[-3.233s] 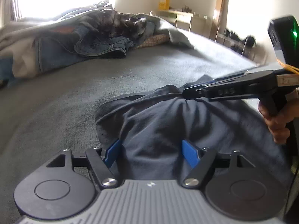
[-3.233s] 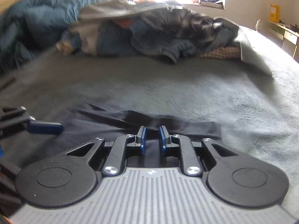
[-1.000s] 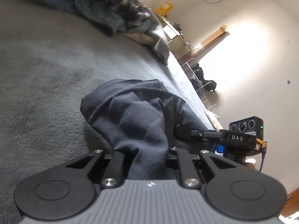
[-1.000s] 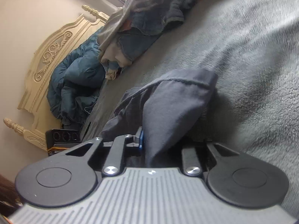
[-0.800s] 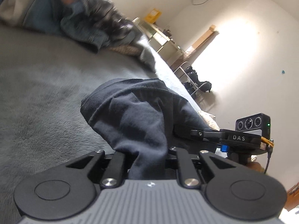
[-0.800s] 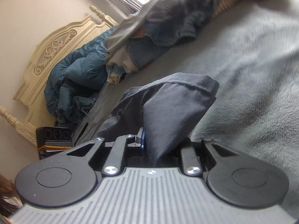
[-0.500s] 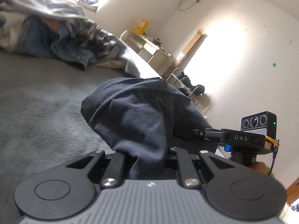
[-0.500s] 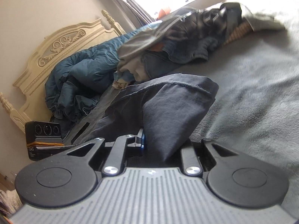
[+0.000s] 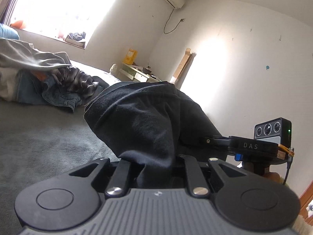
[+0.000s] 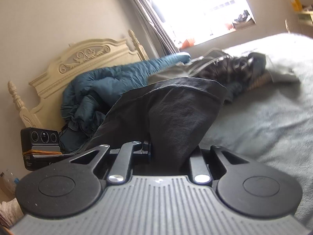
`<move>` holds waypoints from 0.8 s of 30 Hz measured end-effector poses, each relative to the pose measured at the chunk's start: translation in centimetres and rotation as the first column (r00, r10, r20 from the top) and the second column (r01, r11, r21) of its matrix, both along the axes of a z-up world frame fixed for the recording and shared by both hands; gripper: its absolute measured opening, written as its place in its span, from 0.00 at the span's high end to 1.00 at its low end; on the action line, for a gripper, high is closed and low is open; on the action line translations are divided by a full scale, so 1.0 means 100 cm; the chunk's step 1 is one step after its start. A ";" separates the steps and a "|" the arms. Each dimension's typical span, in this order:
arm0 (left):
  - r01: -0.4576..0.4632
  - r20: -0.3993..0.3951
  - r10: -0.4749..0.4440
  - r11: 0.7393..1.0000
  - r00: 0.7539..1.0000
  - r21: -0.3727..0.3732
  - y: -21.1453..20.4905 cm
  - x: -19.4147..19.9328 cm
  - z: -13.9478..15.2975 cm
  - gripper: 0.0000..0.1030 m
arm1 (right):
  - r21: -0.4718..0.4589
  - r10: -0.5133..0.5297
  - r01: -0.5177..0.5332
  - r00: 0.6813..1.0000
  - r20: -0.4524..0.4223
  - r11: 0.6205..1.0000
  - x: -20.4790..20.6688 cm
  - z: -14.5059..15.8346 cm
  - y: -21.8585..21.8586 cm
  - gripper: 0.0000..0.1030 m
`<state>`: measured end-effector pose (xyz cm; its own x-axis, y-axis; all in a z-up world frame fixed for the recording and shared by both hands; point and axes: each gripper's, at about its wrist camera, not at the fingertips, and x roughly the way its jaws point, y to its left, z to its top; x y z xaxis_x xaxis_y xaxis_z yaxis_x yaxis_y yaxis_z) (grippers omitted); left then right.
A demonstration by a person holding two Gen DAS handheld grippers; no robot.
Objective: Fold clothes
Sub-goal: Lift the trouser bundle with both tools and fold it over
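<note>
Headboard point(image 10: 78, 62) right view only; tools clamp garment point(image 9: 148, 117).

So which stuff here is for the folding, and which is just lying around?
For the folding:
- dark shirt, pinched on both sides
- left gripper
- right gripper
- grey bed cover

Just lying around:
- heap of clothes
- blue quilt
- headboard
- yellow box

Matt dark cloth garment point(image 9: 148, 121), fuzzy grey blanket point(image 9: 39, 141), carved glossy cream wooden headboard point(image 10: 78, 64)
</note>
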<state>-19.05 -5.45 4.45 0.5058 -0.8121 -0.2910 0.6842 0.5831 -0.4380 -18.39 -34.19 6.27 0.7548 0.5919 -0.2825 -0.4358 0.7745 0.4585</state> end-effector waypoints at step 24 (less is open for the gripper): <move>0.174 -0.188 -0.153 0.979 0.970 0.102 -0.078 0.137 0.018 0.87 | 0.029 -0.135 0.137 0.988 -0.079 0.990 0.075 -0.003 -0.029 0.87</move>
